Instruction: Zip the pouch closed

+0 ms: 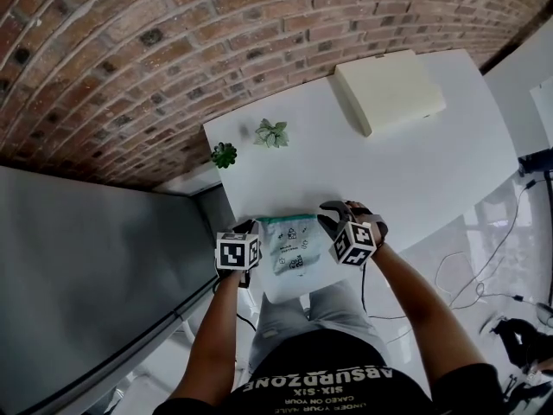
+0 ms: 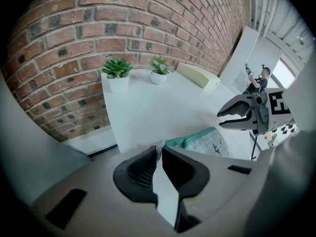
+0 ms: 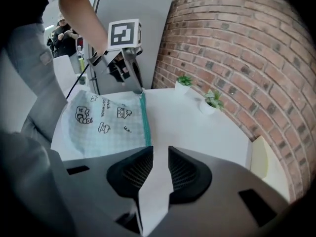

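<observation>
- Pinching with the left gripper (image 2: 159,149): jaws almost together, clamped on a thin sliver of the pouch (image 3: 106,120) at its far left corner.
- Gripping there right at the left end of the teal zipper (image 3: 144,117), as seen from the right gripper view.
- Holding the right gripper (image 3: 158,152) with its jaws apart; only bare white table (image 1: 415,162) showing in the gap, nothing clamped.
- Hovering with that right gripper just beside the right end of the zipper, tilted downward; contact with the pouch impossible to tell.
- Between the two grippers: the pouch, flat on the table close to the near edge, pale with a fine check pattern and small black cartoon prints.
- Along the pouch's far edge: the zipper, running from one gripper toward the other; open or closed, impossible to tell, and no slider to be made out.
- Farther back on the table, well apart from the pouch: two small potted plants, one dark green (image 1: 224,155) at the far left corner and one paler (image 1: 272,133) just to its right.
- At the far right of the table: a flat cream box (image 1: 389,91), against the brick wall (image 1: 173,41).
- To the left of the table: a grey panel (image 1: 86,266).
</observation>
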Available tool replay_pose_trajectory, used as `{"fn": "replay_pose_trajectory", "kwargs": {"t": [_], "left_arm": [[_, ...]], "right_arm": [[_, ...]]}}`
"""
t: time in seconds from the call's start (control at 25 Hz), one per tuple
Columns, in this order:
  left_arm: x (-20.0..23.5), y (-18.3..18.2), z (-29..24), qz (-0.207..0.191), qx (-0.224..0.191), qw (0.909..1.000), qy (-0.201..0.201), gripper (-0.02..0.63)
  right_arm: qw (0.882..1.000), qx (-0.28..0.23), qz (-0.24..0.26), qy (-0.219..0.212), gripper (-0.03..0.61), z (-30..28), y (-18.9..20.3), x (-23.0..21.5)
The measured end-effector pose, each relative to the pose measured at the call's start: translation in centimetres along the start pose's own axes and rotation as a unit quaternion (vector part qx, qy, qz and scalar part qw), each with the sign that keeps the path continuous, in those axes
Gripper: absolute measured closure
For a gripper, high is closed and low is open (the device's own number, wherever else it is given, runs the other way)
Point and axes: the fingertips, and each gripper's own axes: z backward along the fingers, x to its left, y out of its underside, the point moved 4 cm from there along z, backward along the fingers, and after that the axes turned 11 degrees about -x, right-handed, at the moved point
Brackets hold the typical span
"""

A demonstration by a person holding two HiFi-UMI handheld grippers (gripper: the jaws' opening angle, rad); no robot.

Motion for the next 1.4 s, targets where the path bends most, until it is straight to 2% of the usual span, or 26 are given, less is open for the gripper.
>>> {"fn": "replay_pose_trajectory", "kwargs": {"t": [0.2, 0.44, 0.64, 0.84, 1.0, 1.2, 1.4], "left_arm": [[0.2, -1.6, 1.3, 0.049, -0.053, 0.9974, 0.004, 0.584], [-1.2, -3.9, 3.1, 0.058, -0.100, 0.9931, 0.016, 0.583], [-3.4, -5.9, 4.9, 0.046, -0.142, 0.9882, 0.033, 0.583], [-5.7, -8.0, 7.1, 0.026, -0.186, 0.9810, 0.050, 0.583], [-7.2, -9.5, 8.9, 0.010, -0.222, 0.9739, 0.047, 0.583], [-9.2, -11.4, 10.9, -0.021, -0.264, 0.9630, 0.048, 0.588], [-10.8, -12.2, 12.2, -0.038, -0.290, 0.9550, 0.048, 0.599]], "right_arm": [[0.995, -0.055, -0.059, 0.054, 0.512, 1.8, -1.9, -1.6], [0.984, -0.111, -0.095, 0.102, 0.512, 4.0, -4.5, -2.6], [0.968, -0.175, -0.108, 0.142, 0.534, 6.5, -7.3, -3.2], [0.955, -0.200, -0.133, 0.173, 0.537, 8.4, -9.1, -3.2], [0.945, -0.221, -0.150, 0.190, 0.554, 9.9, -10.7, -2.8], [0.939, -0.235, -0.147, 0.203, 0.575, 11.2, -12.7, -2.0], [0.934, -0.234, -0.163, 0.216, 0.580, 12.0, -14.0, -1.6]]}}
